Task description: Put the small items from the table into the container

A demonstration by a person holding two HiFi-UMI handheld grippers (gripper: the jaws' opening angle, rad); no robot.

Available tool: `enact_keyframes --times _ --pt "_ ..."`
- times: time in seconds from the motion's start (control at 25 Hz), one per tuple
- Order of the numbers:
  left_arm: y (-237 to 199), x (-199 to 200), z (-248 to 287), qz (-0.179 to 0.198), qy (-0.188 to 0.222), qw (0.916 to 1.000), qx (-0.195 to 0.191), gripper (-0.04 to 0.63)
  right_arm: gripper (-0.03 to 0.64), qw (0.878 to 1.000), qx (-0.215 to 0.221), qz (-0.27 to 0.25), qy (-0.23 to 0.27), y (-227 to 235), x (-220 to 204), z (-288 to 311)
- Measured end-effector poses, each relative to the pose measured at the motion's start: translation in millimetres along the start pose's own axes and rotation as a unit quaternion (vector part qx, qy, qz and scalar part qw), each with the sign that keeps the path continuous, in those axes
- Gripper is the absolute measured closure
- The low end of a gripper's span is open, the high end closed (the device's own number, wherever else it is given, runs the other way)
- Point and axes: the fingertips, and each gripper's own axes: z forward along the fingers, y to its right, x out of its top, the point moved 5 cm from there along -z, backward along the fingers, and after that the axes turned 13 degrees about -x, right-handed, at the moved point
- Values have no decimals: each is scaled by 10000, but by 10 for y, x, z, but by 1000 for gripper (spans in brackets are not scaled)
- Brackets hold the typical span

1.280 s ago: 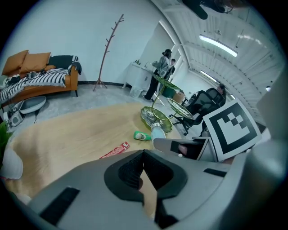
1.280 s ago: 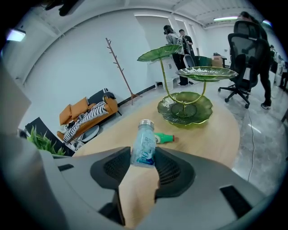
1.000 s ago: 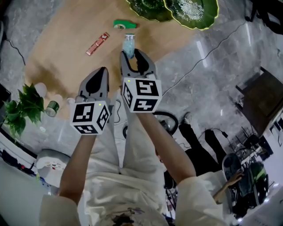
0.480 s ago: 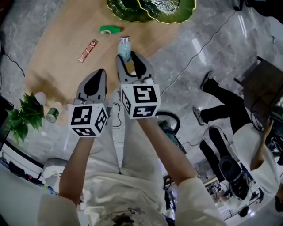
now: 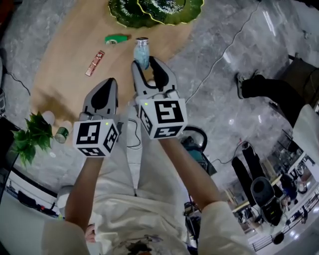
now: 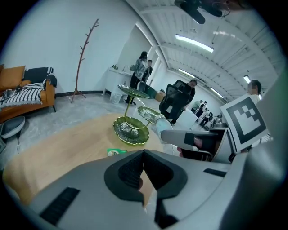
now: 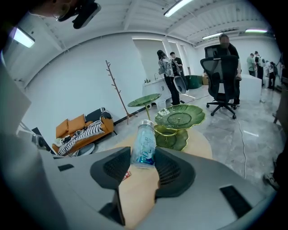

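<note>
Gripping a small clear bottle (image 5: 142,50) with a blue label and a silver cap, the right gripper (image 5: 145,63) has its pads pressed on the bottle's lower half. The cap points away from the gripper and the bottle leans a little. It appears lifted off the wood, over the near right part of the round wooden table (image 5: 60,74). The left gripper (image 5: 106,85) hangs just beside the right one over the table's near edge, jaws together with nothing between them. The green leaf-shaped tiered dish (image 5: 149,7) stands at the table's far edge, beyond the bottle. A green item (image 5: 115,39) lies on the wood near the dish. A red bar (image 5: 94,63) lies to its left, towards the table's middle.
</note>
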Motion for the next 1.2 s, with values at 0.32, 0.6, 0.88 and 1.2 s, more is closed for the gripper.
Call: enact_keyframes --times 0.32,0.6,0.88,1.2 --pt "148 117 66 202 -36 9997 -136 588 443 9997 -212 65 109 217 78 -151" --pt "236 309 240 367 149 9989 -251 588 443 9990 -319 176 254 340 165 -116" --pt "309 473 334 516 288 9978 -314 588 443 9983 -329 190 441 425 343 -90" --pt "307 725 446 735 437 9958 -335 588 443 9965 -461 331 614 587 536 15"
